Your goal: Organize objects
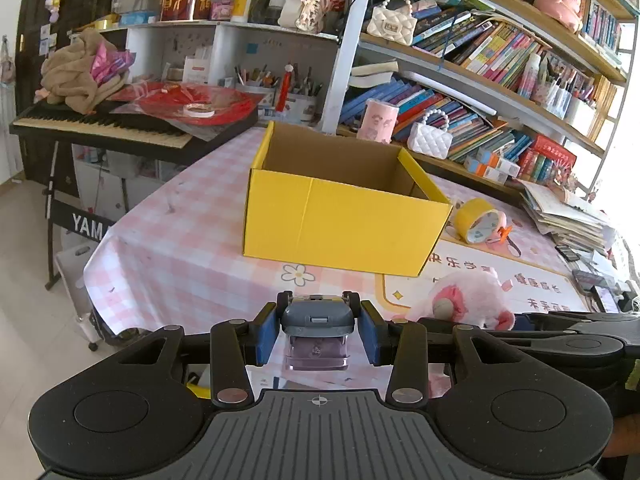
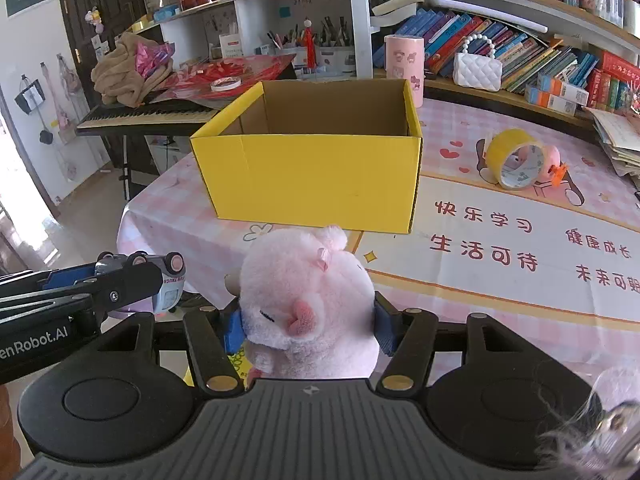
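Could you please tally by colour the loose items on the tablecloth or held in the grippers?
Yellow: 2, the box and tape roll.
Pink: 1, the plush toy in the right gripper.
Grey-blue: 1, the toy truck in the left gripper.
Total: 4.

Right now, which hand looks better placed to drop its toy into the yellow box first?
Probably left. The left gripper holds the toy car straight before the yellow box; the right gripper, with the pink plush, looks no closer.

Home study: bookshelves [image 1: 480, 64], keyboard [image 1: 108, 128]
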